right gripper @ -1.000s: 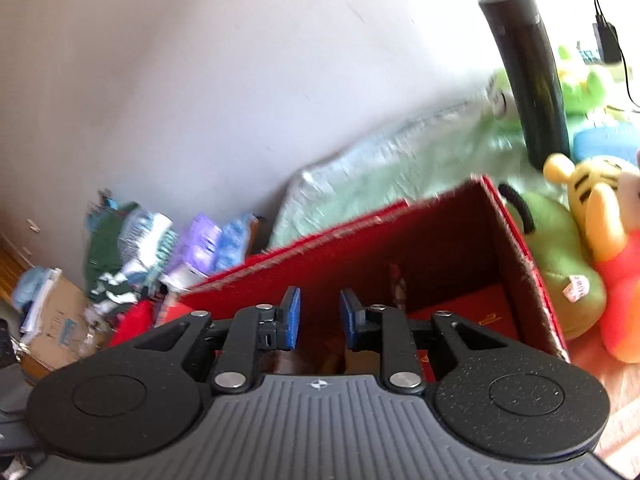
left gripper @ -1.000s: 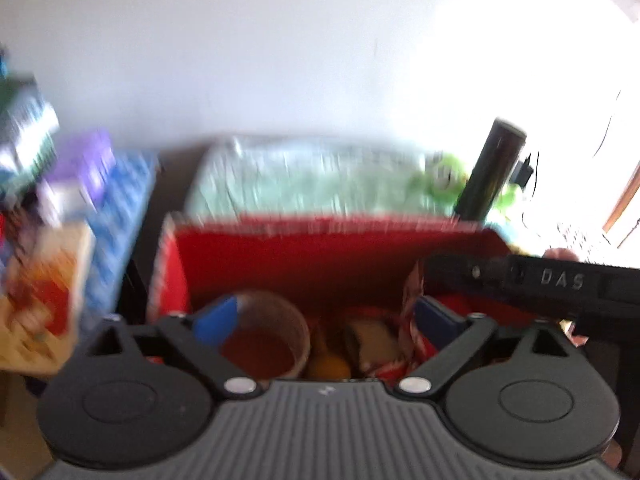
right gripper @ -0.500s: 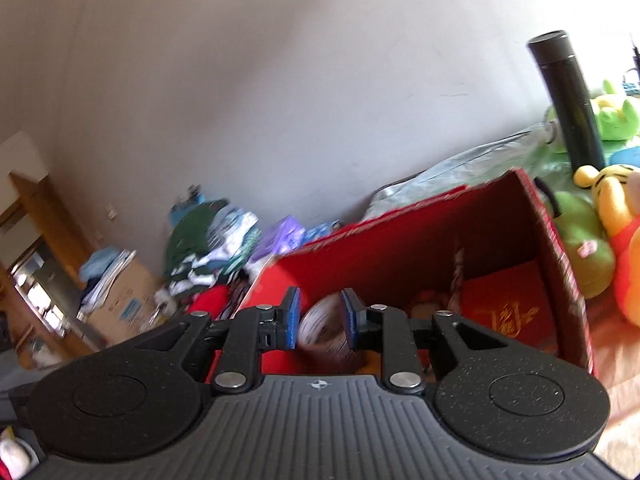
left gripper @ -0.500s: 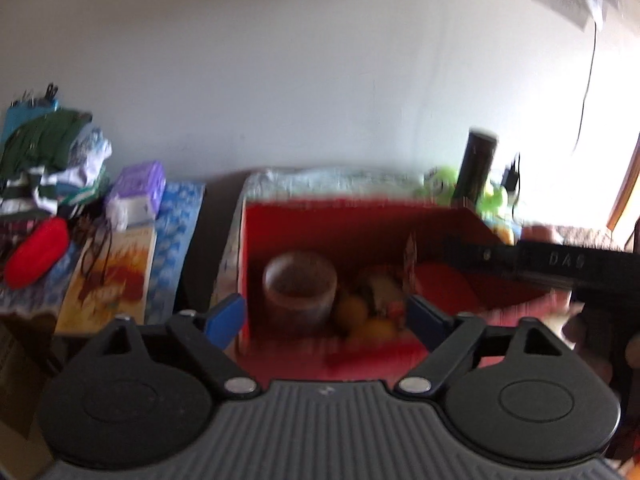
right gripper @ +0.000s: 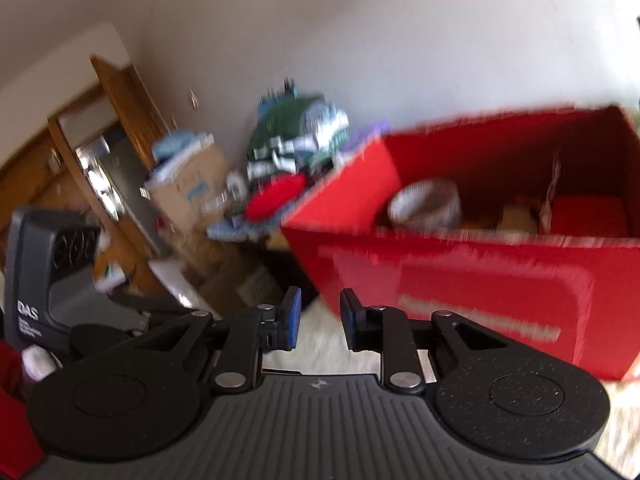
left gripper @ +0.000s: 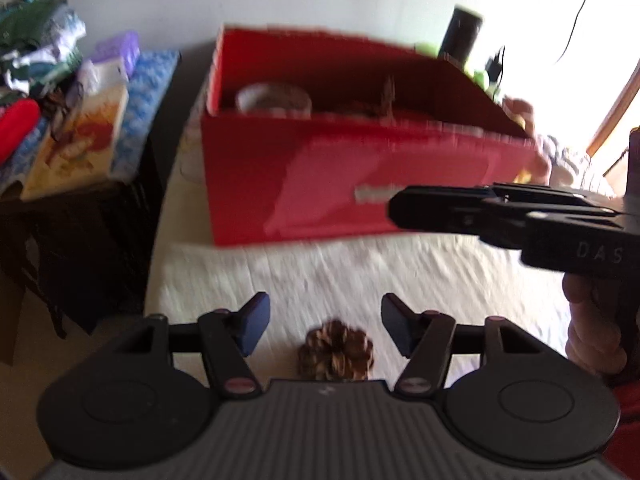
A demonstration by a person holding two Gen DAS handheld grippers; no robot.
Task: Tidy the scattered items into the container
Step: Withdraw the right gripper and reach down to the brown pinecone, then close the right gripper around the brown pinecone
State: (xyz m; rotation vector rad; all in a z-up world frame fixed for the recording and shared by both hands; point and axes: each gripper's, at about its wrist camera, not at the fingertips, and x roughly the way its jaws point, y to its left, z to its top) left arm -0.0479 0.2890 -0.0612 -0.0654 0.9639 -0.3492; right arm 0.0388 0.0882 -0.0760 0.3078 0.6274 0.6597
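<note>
left fingers spread, pine cone between

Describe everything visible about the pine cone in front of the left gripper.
The pine cone is brown with layered woody scales spread open, rounded in outline. It lies on the cream textured cloth, well short of the red box. It sits between the open fingers of the left gripper, touching neither; the gripper body hides its near edge. Blur softens the detail.

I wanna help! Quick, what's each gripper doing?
Left gripper: open, empty, above the pinecone.
Right gripper: open slightly, holding nothing.
</note>
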